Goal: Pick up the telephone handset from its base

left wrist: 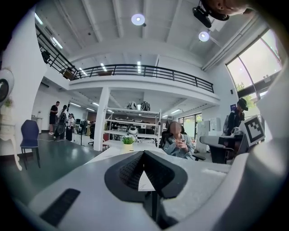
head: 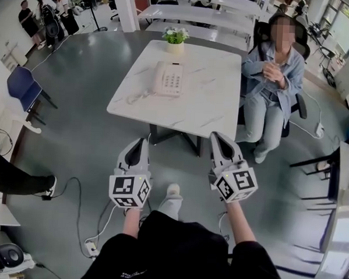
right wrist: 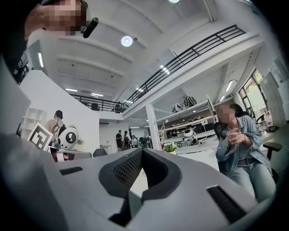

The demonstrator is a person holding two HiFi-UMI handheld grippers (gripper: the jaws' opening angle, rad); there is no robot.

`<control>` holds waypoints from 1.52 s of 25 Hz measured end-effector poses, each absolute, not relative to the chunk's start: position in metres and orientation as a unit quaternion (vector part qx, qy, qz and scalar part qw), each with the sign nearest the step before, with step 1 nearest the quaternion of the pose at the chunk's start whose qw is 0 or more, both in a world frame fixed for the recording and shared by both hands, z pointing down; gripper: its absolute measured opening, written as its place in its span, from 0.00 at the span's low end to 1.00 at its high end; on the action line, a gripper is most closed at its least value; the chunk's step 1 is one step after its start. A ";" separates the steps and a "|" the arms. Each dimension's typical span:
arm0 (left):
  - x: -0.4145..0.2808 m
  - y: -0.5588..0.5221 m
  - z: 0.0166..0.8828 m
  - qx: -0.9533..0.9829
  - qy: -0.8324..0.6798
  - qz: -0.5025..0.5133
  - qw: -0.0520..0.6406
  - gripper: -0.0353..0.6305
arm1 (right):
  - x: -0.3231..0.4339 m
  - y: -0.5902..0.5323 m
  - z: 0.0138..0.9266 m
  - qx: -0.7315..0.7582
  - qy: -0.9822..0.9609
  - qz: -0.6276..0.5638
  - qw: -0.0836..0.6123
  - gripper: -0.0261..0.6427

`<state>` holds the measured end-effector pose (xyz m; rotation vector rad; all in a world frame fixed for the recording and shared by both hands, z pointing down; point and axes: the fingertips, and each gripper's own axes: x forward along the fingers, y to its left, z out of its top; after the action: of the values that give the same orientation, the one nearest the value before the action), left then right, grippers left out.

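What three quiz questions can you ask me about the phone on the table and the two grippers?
1. True or false: the handset lies on its base.
2. Which thing stands on the table beyond the base? A. potted plant B. lamp C. cup
3. Fill in: the left gripper and the right gripper are both ____ (open or shut).
Key: 1 true; 2 A; 3 shut.
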<state>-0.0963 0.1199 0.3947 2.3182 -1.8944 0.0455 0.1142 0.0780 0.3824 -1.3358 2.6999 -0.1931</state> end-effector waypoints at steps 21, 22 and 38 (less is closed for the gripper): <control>-0.140 -0.097 0.436 0.795 -0.592 0.043 0.130 0.05 | 0.060 -0.123 0.414 -0.462 0.877 -0.124 0.054 0.02; -0.142 -0.103 0.438 0.793 -0.592 0.045 0.136 0.05 | 0.058 -0.130 0.416 -0.460 0.877 -0.129 0.053 0.02; -0.149 -0.205 0.478 0.762 -0.609 0.094 0.201 0.05 | 0.041 -0.251 0.455 -0.436 0.883 -0.173 0.020 0.02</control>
<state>-0.1491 -0.2054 0.4783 2.1279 -1.7021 0.2624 0.0412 -0.2505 0.4550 -1.3511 2.7395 -0.5372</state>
